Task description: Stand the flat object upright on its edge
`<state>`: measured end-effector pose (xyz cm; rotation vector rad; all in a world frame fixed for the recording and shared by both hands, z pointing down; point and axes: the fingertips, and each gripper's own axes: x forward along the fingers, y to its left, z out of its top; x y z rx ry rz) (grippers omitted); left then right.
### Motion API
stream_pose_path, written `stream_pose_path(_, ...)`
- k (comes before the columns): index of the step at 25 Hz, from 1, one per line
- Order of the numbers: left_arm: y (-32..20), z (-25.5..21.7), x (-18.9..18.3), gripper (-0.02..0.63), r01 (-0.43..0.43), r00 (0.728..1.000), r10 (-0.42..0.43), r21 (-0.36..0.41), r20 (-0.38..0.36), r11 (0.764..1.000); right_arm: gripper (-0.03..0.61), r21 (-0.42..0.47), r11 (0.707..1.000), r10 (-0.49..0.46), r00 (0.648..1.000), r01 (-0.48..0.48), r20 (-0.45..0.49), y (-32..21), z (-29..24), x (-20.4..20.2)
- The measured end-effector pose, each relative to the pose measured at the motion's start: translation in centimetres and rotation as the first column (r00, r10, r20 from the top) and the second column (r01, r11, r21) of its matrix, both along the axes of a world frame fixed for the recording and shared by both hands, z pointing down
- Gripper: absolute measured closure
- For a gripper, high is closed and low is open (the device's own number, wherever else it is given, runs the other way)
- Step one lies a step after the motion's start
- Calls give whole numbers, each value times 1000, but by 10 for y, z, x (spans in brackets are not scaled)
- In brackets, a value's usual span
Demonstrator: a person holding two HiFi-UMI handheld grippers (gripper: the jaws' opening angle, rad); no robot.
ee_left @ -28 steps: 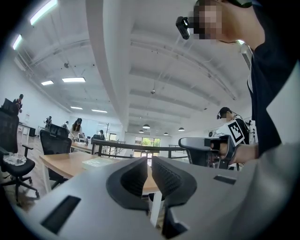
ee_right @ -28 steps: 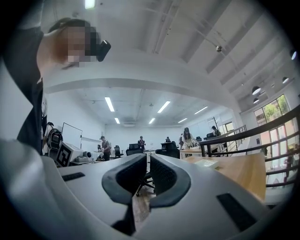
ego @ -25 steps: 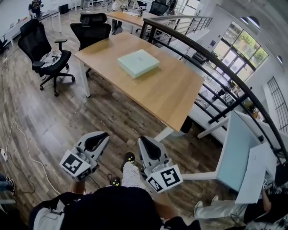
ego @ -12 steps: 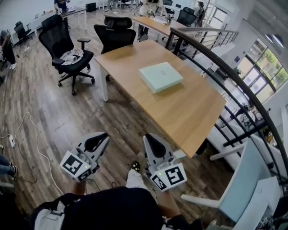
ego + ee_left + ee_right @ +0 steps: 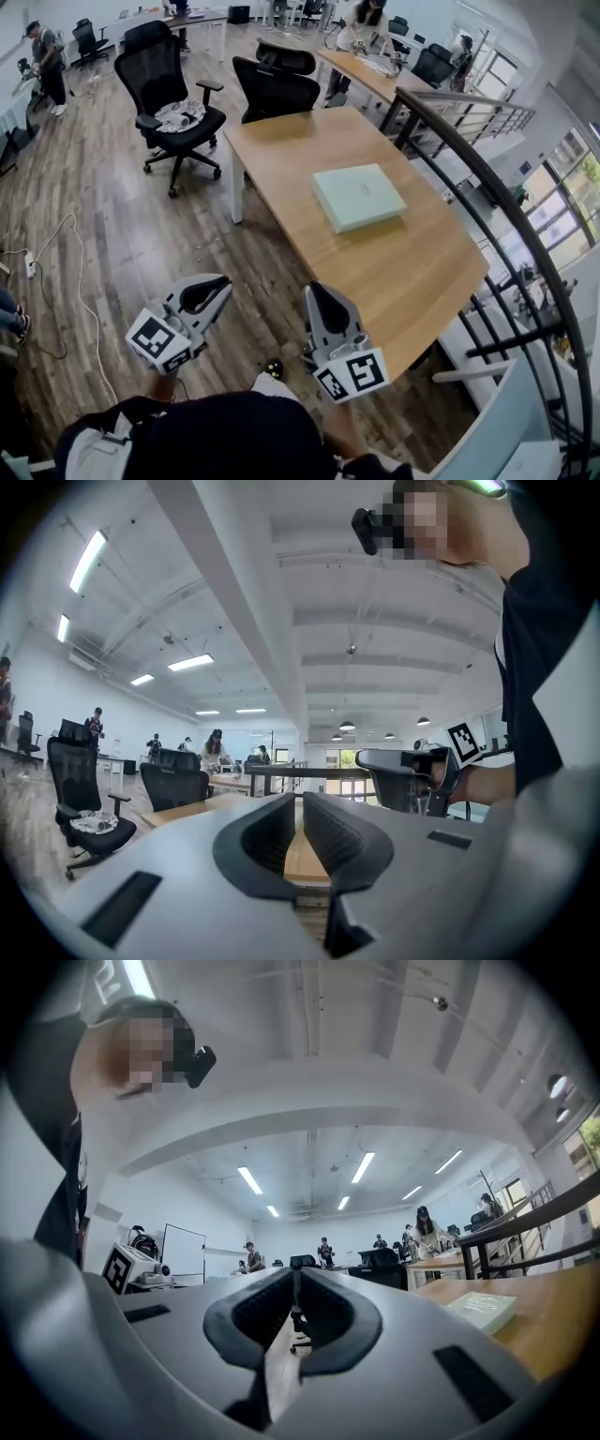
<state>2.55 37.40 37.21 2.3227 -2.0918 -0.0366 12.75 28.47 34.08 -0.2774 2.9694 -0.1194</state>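
The left gripper (image 5: 218,284) is being held low in front of the body at 7 o'clock in the head view and pointed toward 1 o'clock, its jaws being pressed together with nothing between them. The right gripper (image 5: 315,291) is being held beside it at 5 o'clock, apart from it, and pointed toward 11 o'clock, its jaws likewise being pressed together, empty.

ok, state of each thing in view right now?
left gripper, shut, empty, over the floor.
right gripper, shut, empty, short of the table.
flat object, lying flat on the table, not gripped.
chair with cloth, unoccupied, cloth on its seat.
chair at the table, unoccupied.
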Motion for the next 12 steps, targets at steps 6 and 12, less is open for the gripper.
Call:
stream_pose_path(6, -41, -2, -2, 577, 15, 1000, -15, -24, 17, 1000, 546, -57, 998, 4, 1000, -4, 8, -50, 13, 5)
stream_pose_path(12, -73, 2, -12, 577, 67, 998, -67, -62, 0, 996, 546, -97, 995, -12, 999, 15, 39, -87, 15, 5)
